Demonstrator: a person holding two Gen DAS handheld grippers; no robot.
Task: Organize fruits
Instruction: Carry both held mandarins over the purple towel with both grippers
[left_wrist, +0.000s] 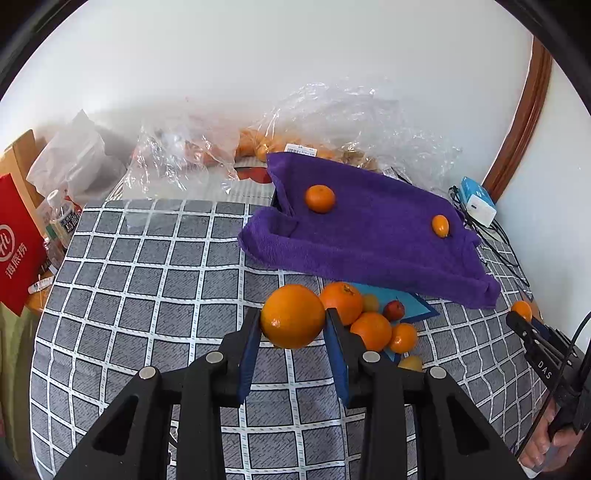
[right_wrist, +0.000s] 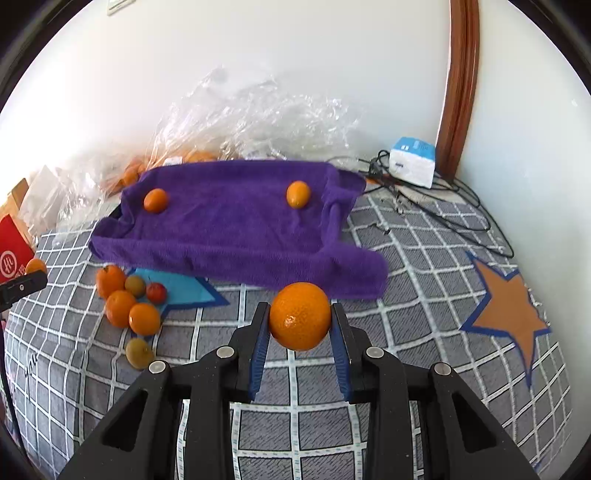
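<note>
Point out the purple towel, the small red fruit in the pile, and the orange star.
purple towel (right_wrist: 236, 225): right wrist view, bare middle of the cloth.
small red fruit (right_wrist: 156, 292): right wrist view, its centre.
orange star (right_wrist: 511, 308): right wrist view, star's middle.

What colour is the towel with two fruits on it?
Purple; the towel shows best in the right wrist view.

crumpled clear plastic bags (right_wrist: 258, 110), white-and-blue box (right_wrist: 413, 162) amid black cables (right_wrist: 461, 206), red packet (left_wrist: 18, 247), water bottle (left_wrist: 62, 216)
</note>
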